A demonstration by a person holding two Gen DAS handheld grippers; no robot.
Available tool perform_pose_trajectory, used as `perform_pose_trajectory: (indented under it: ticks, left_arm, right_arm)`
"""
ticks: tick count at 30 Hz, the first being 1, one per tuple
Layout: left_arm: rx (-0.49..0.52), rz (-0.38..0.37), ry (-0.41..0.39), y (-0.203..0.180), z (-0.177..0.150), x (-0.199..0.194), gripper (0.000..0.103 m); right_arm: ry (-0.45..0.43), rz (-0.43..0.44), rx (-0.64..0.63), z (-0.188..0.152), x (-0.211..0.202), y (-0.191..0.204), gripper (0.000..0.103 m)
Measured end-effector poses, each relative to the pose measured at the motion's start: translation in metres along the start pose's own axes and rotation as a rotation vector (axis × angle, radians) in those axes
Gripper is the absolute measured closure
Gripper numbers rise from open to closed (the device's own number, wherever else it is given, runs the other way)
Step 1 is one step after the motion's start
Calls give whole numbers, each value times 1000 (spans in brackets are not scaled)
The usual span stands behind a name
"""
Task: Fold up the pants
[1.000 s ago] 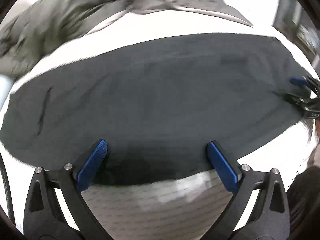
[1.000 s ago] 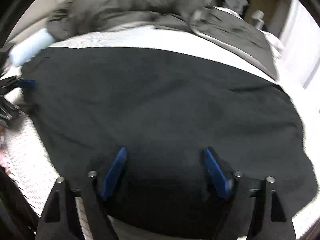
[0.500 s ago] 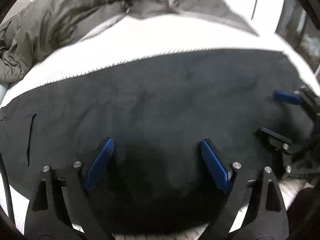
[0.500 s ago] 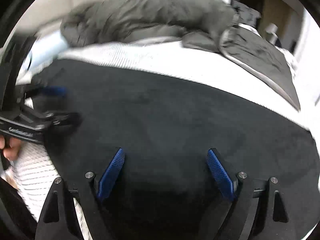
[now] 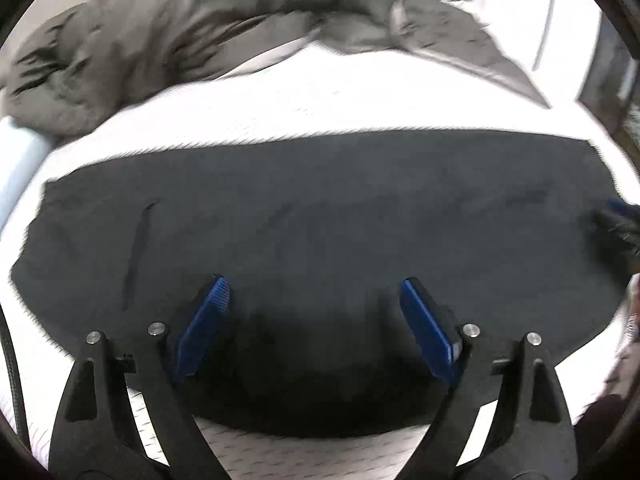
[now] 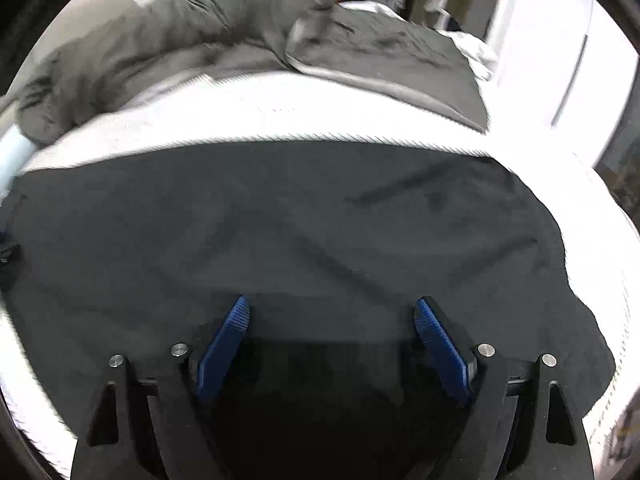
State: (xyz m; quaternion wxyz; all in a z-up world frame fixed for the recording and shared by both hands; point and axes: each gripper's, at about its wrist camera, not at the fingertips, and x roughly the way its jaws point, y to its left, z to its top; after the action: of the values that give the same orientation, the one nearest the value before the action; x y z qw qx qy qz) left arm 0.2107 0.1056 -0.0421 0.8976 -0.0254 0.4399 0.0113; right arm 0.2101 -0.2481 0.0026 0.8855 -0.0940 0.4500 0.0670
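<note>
Dark grey pants (image 5: 320, 216) lie flat across a white bed (image 5: 320, 96), folded into a wide band; they also fill the right wrist view (image 6: 280, 224). My left gripper (image 5: 314, 292) is open and empty, its blue pads over the near edge of the pants. My right gripper (image 6: 332, 308) is open and empty above the pants' near edge. The right gripper's tip shows at the far right of the left wrist view (image 5: 618, 220). A dark slit, perhaps a pocket (image 5: 138, 248), marks the left part of the fabric.
A crumpled olive-grey duvet (image 5: 180, 28) lies along the far side of the bed, also in the right wrist view (image 6: 248, 28). A pale blue roll (image 5: 18, 156) sits at the left edge. White bed surface (image 6: 320, 108) shows beyond the pants.
Both grippers have drawn back and apart over the pants. The right gripper has slid toward the right edge of the left wrist view. Both stay open.
</note>
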Motion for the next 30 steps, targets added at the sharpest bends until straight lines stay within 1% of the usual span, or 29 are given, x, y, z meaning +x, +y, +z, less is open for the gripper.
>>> perform_pose_trajectory:
  ticks: [2, 3, 4, 6, 7, 8, 9, 10, 11, 13, 15, 16, 17, 18, 19, 20, 22, 24, 25, 26, 27, 28, 29, 30]
  left_arm:
    - [39, -21, -6, -20, 17, 8, 17]
    - [61, -22, 2, -33, 28, 17, 17]
    - [85, -10, 8, -44, 35, 25, 17]
    - [148, 5, 11, -66, 42, 42, 17]
    - [174, 25, 40, -74, 41, 52, 17]
    - [189, 38, 72, -78, 39, 62, 17]
    - [183, 28, 81, -76, 36, 68, 17]
    - [160, -2, 80, -70, 37, 70, 17]
    - [138, -5, 81, -61, 37, 70, 17]
    - [102, 65, 75, -36, 36, 69, 17]
    - [30, 139, 72, -3, 32, 70, 15]
    - [-6, 145, 70, 8, 31, 70, 12]
    - [-50, 149, 65, 20, 31, 70, 13]
    - [-81, 151, 62, 28, 31, 68, 15]
    - [-103, 139, 57, 31, 32, 65, 20]
    - [-120, 113, 51, 34, 33, 62, 20]
    - [-150, 23, 32, 26, 35, 51, 20]
    - [-126, -29, 24, 11, 45, 50, 20]
    - [-98, -56, 23, -3, 49, 52, 20]
    - [-72, -78, 29, -9, 52, 56, 20]
    - [-36, -96, 40, -22, 58, 64, 20]
    - [3, -91, 55, -35, 63, 73, 20]
    - [48, -69, 78, -48, 64, 83, 20]
    - [81, -46, 94, -56, 62, 89, 20]
  right_arm:
    - [-10, 63, -45, 16, -2, 23, 16]
    - [-7, 86, -85, 25, 1, 42, 16]
    - [4, 110, -130, 33, 6, 61, 16]
    - [20, 161, -191, 41, 16, 86, 16]
    - [53, 183, -226, 43, 28, 99, 16]
    - [77, 168, -246, 42, 37, 104, 16]
    - [101, 116, -284, 39, 47, 108, 16]
    - [98, 107, -297, 38, 49, 106, 16]
    - [90, 110, -280, 37, 46, 97, 16]
    - [89, 34, -218, 36, 43, 64, 16]
    - [94, -100, -123, 33, 44, 18, 16]
    - [92, -129, -73, 31, 44, 0, 16]
    - [88, -152, 9, 28, 43, -25, 16]
    - [86, -162, 55, 27, 41, -36, 16]
    - [81, -157, 71, 27, 39, -40, 16]
    - [65, -144, 75, 29, 33, -40, 16]
    - [43, -129, 58, 32, 26, -32, 16]
    - [19, -48, 18, 39, 18, -7, 16]
    - [15, -23, 4, 42, 17, 2, 16]
    - [15, 35, -21, 46, 18, 19, 16]
    - [19, 67, -36, 52, 22, 30, 16]
    - [27, 92, -56, 58, 25, 43, 16]
    - [35, 118, -110, 63, 32, 66, 16]
    - [41, 123, -154, 64, 35, 81, 16]
